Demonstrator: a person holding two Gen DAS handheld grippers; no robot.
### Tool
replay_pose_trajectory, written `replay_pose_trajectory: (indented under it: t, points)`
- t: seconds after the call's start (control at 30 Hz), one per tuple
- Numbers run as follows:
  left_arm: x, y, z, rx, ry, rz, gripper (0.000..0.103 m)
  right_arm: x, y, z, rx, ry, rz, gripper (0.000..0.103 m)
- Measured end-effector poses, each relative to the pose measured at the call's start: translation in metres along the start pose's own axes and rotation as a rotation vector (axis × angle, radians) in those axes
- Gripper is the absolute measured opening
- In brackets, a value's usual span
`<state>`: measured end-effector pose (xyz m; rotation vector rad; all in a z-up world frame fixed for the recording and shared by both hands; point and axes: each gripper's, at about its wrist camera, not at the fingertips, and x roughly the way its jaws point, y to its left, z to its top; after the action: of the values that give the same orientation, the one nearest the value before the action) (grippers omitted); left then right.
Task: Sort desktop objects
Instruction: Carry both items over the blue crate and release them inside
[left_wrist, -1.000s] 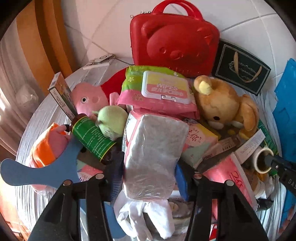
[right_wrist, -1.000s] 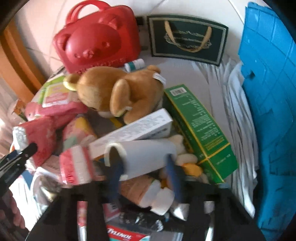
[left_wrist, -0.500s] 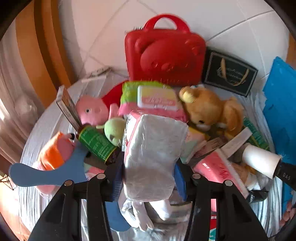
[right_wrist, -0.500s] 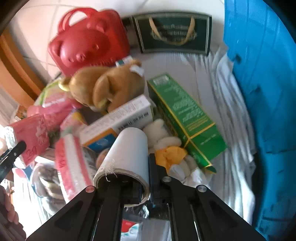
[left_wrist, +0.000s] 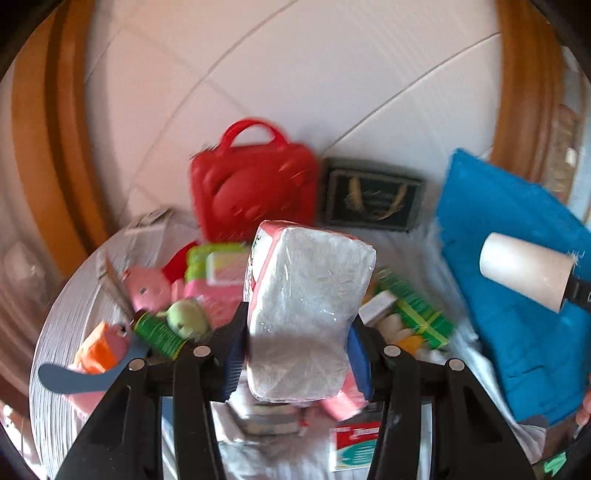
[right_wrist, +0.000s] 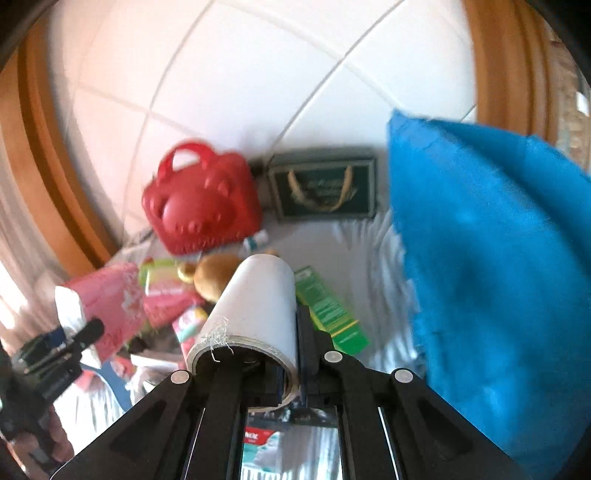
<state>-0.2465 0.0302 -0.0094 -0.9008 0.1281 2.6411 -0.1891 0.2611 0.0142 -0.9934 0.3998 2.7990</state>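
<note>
My left gripper (left_wrist: 297, 332) is shut on a plastic-wrapped tissue pack (left_wrist: 306, 302), white with a pink-red side, and holds it above the cluttered pile. From the right wrist, that pack (right_wrist: 107, 299) and the left gripper (right_wrist: 70, 336) show at the far left. My right gripper (right_wrist: 295, 350) is shut on the wall of a white roll (right_wrist: 255, 306), one finger inside the tube and one outside. In the left wrist view the roll (left_wrist: 524, 269) hangs in front of the blue fabric bin (left_wrist: 517, 314), with the right gripper (left_wrist: 578, 291) at the frame edge.
A red bear-faced case (left_wrist: 255, 192) and a dark green gift bag (left_wrist: 373, 199) lean on the tiled wall. Below lie a pink plush (left_wrist: 147, 288), wipes, a green box (right_wrist: 328, 310), a brown bear (right_wrist: 214, 273) and other small items on the round white-clothed table (left_wrist: 74, 295).
Both grippers rose away from the pile with their loads. The right jaws went from straddling the roll to pinching its wall, and the roll swung toward the blue bin.
</note>
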Motion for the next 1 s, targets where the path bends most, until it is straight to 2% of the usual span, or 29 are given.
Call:
replay_pose_trajectory:
  t: [0.17,0.3,0.47,0.57,0.7,0.87,1.0]
  points:
    - [-0.028,-0.049,0.019,0.085,-0.073,-0.128,0.048,-0.066,-0.024,0.010,0.050,-0.093,-0.075,0.006]
    - [-0.050,-0.101,0.034,0.139,-0.118,-0.229,0.048,-0.111,-0.054,0.019,0.074,-0.133,-0.118,0.006]
    - [-0.076,-0.181,0.053,0.188,-0.154,-0.340,0.048,-0.149,-0.105,0.035,0.044,-0.127,-0.203,0.006]
    - [-0.087,-0.231,0.060,0.200,-0.173,-0.375,0.048,-0.163,-0.147,0.042,0.012,-0.107,-0.257,0.006]
    - [-0.089,-0.299,0.065,0.203,-0.132,-0.410,0.048,-0.167,-0.203,0.049,-0.018,-0.053,-0.278,0.006]
    - [-0.072,-0.375,0.058,0.222,-0.028,-0.368,0.048,-0.153,-0.266,0.051,-0.065,0.062,-0.249,0.006]
    - [-0.057,-0.416,0.051,0.230,0.070,-0.314,0.049,-0.129,-0.304,0.050,-0.136,0.181,-0.234,0.008]
